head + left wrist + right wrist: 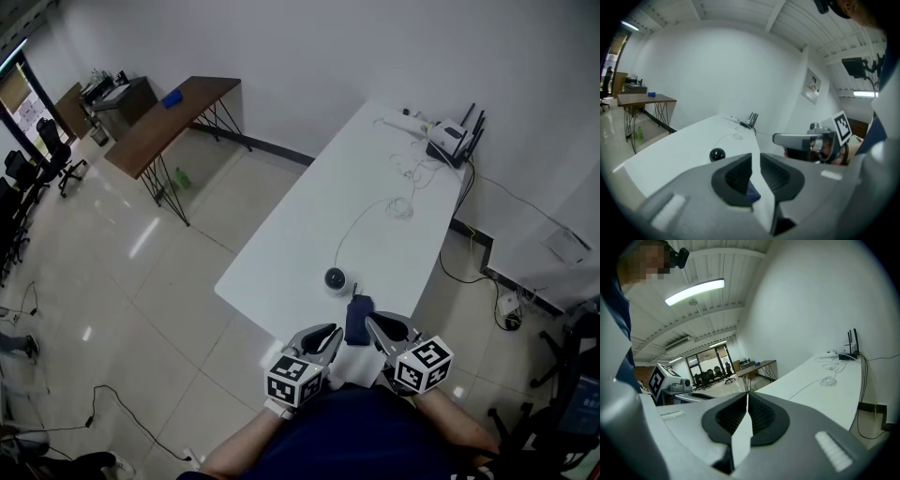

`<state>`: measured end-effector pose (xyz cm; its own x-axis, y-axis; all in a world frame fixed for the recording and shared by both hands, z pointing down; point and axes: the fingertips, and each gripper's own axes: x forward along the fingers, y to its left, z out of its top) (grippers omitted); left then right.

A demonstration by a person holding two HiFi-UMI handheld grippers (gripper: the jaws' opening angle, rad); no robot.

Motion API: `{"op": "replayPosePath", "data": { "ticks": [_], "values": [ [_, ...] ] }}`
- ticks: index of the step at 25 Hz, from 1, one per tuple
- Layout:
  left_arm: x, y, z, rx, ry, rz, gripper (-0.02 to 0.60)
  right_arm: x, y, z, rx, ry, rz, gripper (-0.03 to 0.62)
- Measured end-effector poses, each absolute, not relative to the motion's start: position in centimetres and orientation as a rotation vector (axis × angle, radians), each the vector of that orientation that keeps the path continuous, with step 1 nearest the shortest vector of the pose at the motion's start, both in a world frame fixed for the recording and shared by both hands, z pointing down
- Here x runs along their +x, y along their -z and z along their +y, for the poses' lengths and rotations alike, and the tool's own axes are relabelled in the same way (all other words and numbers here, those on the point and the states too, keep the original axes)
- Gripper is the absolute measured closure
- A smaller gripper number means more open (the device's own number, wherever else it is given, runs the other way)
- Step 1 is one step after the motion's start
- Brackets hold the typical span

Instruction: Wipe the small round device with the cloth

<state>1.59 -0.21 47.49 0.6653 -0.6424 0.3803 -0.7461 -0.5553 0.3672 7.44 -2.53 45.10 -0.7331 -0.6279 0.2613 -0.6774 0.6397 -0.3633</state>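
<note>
**Left tool** [332, 335]: the jaws are held slightly spread [755, 157]. A narrow gap is left between them, through which the white bench [309, 234] is seen. A blue corner of the cloth [752, 192] shows at the foot of this gap, below the pads. The tool is held close to the person's body, over the near end of the bench. It is aimed along the bench and tipped a little downward, with its marker cube [294, 382] turned toward the body.

**Right tool** [373, 323]: the jaws are pressed together [746, 397], and nothing is seen gripped between the pads. It is held beside the left tool at about the same height and is likewise aimed forward and slightly down. Both forearms are drawn in against the dark blue shirt [375, 436].

**Cloth** [358, 319]: a dark blue piece is seen between the two tool tips, at the near end of the bench.

**Small round device** [336, 279]: a dark ball-shaped unit stands on the bench just beyond the cloth and apart from both tools [717, 154]. A thin white cable [361, 220] is led from it toward the far end.

**Router** [450, 141]: it is placed at the far end of the bench, against the wall.

**Brown table** [169, 122]: it stands well apart, across the tiled floor.
</note>
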Motion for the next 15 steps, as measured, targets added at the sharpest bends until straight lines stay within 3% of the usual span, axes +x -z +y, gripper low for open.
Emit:
{"op": "replayPosePath", "data": {
  "ticks": [15],
  "values": [
    [2.02, -47.59, -0.61, 2.362, -0.266, -1.04, 0.528, 7.45, -45.27, -3.0, 1.102, -0.664, -2.728, 0.576]
  ]
}}
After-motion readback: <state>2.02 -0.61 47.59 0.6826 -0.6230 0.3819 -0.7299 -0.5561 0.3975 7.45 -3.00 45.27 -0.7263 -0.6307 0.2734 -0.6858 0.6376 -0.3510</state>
